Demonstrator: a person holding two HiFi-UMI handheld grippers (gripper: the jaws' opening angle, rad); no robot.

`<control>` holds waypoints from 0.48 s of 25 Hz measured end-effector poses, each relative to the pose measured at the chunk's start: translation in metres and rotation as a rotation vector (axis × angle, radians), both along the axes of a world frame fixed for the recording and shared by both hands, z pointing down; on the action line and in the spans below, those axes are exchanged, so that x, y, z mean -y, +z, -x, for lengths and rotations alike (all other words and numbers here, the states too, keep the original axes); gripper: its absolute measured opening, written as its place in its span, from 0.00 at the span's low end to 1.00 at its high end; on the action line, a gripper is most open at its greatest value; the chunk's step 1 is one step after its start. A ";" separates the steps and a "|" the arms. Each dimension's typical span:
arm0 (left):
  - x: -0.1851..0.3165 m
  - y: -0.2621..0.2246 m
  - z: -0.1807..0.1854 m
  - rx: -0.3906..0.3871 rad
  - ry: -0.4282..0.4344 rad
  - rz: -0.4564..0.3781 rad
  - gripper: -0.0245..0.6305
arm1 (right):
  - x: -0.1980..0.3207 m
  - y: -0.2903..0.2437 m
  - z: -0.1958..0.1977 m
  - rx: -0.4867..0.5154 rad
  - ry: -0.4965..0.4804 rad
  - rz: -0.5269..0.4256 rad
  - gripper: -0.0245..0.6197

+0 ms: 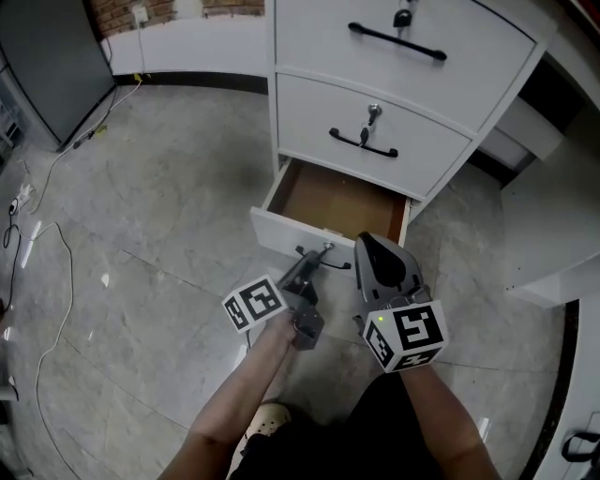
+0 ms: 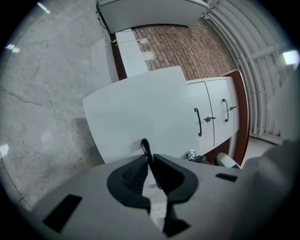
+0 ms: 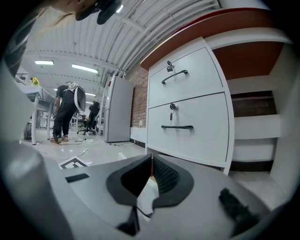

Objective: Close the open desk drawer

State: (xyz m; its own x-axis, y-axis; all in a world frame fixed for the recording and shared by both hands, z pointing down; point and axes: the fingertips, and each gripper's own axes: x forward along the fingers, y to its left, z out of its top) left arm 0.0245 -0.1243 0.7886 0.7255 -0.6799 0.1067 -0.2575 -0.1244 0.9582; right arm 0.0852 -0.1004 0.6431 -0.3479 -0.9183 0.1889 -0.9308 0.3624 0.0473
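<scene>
left claw [image 2: 149, 161] pinches the black handle [image 2: 146, 146] of the open bottom drawer [image 1: 278, 192], its jaws drawn nearly together on the thin bar where it stands off the white drawer front. from the head view, the drawer juts out from the foot of a white drawer unit [image 1: 441, 173] over the grey stone floor [image 1: 141, 234], with its brown inside showing. right claw [image 1: 368, 246] sits just beside the left, at the right part of the same drawer front, near the handle. whether it touches the panel cannot be told. its jaws are pressed together with nothing between them, as the right gripper view shows. above the open drawer, the 2 other drawers are closed: the middle drawer [image 1: 412, 127] has a key [image 1: 373, 114] in its lock, and the top drawer [image 1: 450, 28] carries a long black pull. both of the person's forearms reach in from the lower edge of the head view. a thin cable [image 1: 66, 253] trails across the floor at the left.
</scene>
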 end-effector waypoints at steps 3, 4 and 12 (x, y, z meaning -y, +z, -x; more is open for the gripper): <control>0.005 0.000 -0.001 0.007 0.001 0.001 0.11 | 0.002 0.001 0.001 0.013 0.006 0.006 0.05; 0.006 0.000 -0.001 0.007 0.002 0.001 0.11 | 0.002 0.002 0.002 0.011 0.005 0.009 0.05; 0.020 0.001 -0.007 0.012 0.013 0.010 0.11 | 0.003 0.003 0.001 0.014 0.021 0.021 0.05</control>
State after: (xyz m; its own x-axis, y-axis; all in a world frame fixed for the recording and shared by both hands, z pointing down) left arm 0.0314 -0.1442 0.7892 0.7327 -0.6696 0.1217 -0.2672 -0.1185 0.9563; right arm 0.0839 -0.1035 0.6458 -0.3314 -0.9214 0.2030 -0.9387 0.3436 0.0268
